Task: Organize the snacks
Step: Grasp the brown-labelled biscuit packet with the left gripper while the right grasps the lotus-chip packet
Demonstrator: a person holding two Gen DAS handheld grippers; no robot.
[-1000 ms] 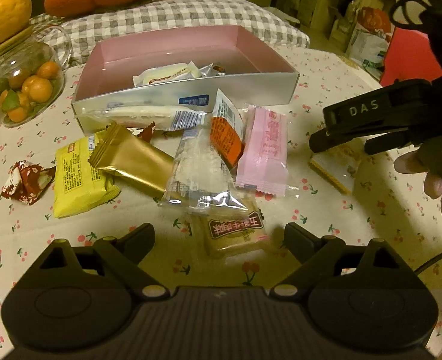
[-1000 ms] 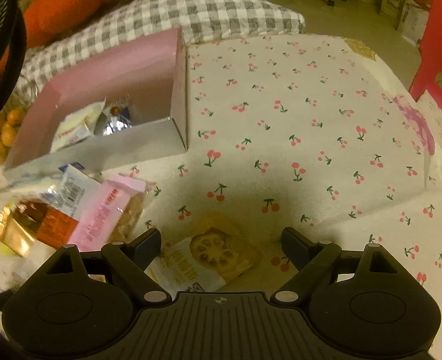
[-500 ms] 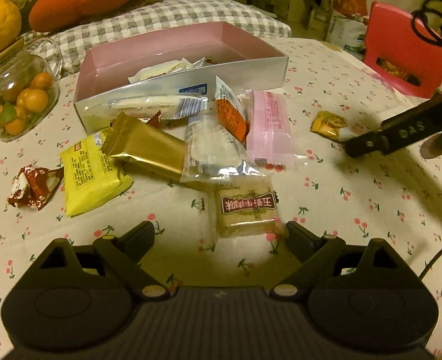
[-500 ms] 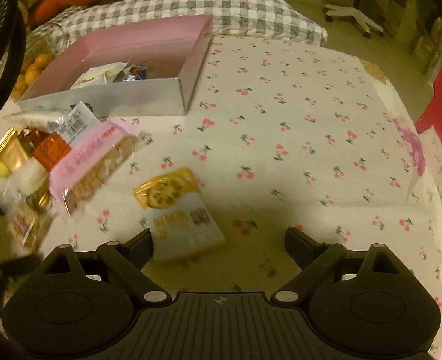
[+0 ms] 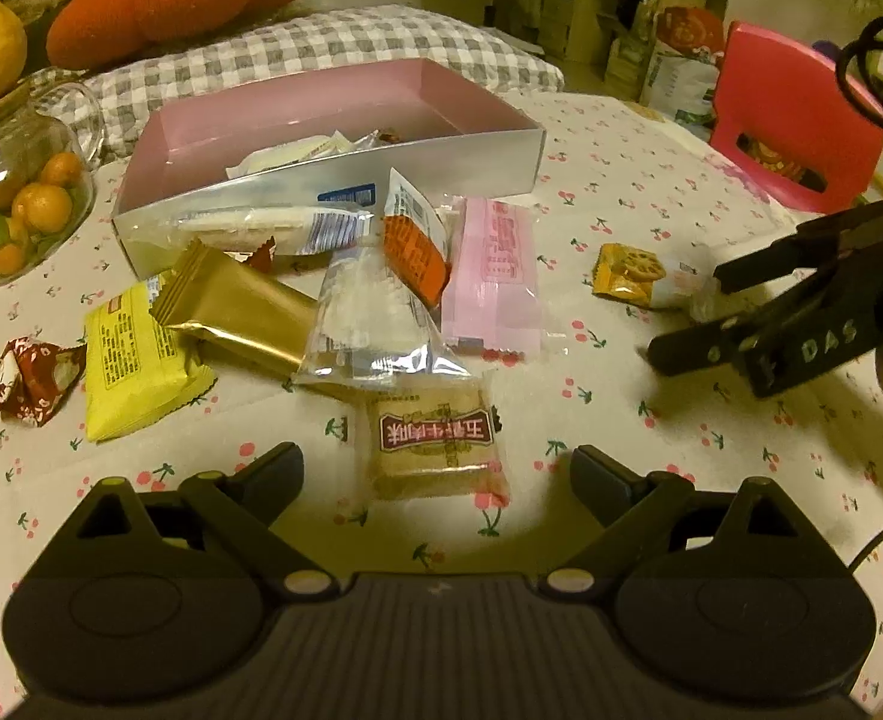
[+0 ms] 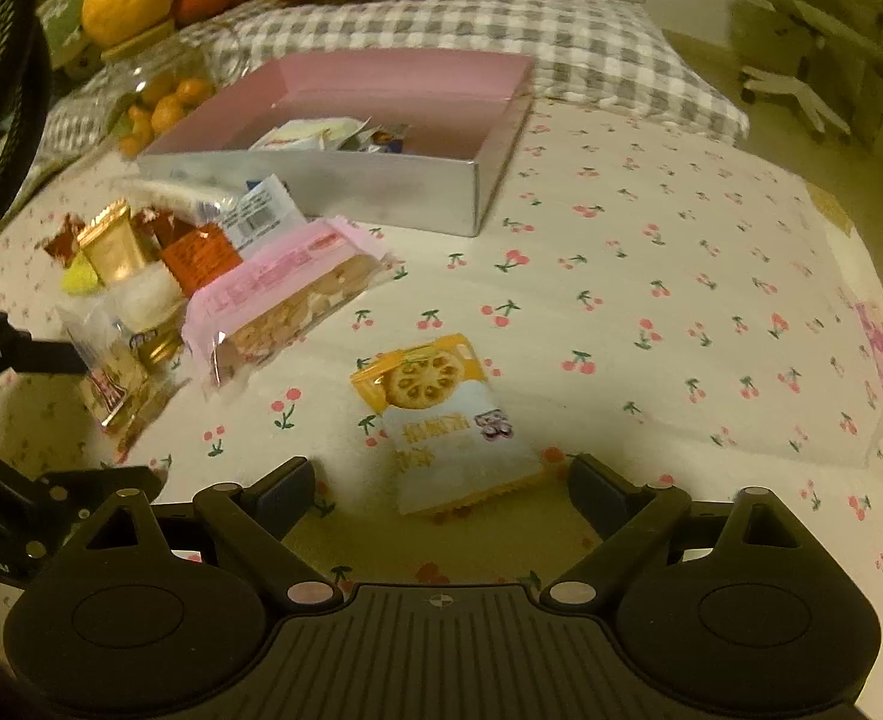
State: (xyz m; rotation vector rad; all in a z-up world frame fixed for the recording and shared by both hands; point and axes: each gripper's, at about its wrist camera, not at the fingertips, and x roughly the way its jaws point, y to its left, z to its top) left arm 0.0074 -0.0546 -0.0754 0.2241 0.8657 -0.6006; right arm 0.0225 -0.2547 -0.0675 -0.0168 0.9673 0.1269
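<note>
Both grippers stand spread and hold nothing: the right gripper (image 6: 438, 471) frames the flat yellow-and-white biscuit packet (image 6: 444, 417) lying alone on the cherry-print tabletop (image 6: 651, 276), and the left gripper (image 5: 435, 468) frames the clear-wrapped tan pastry packet (image 5: 435, 438) at the near edge of the snack pile, before the pink-lined silver box (image 5: 333, 180). I'd worry the thin, slick wrappers skid or fold if the fingers close too high, or that the left drags the overlapping clear bag (image 5: 369, 324) along. Compared with a second ago, both have pulled back, so each packet sits farther ahead.
</note>
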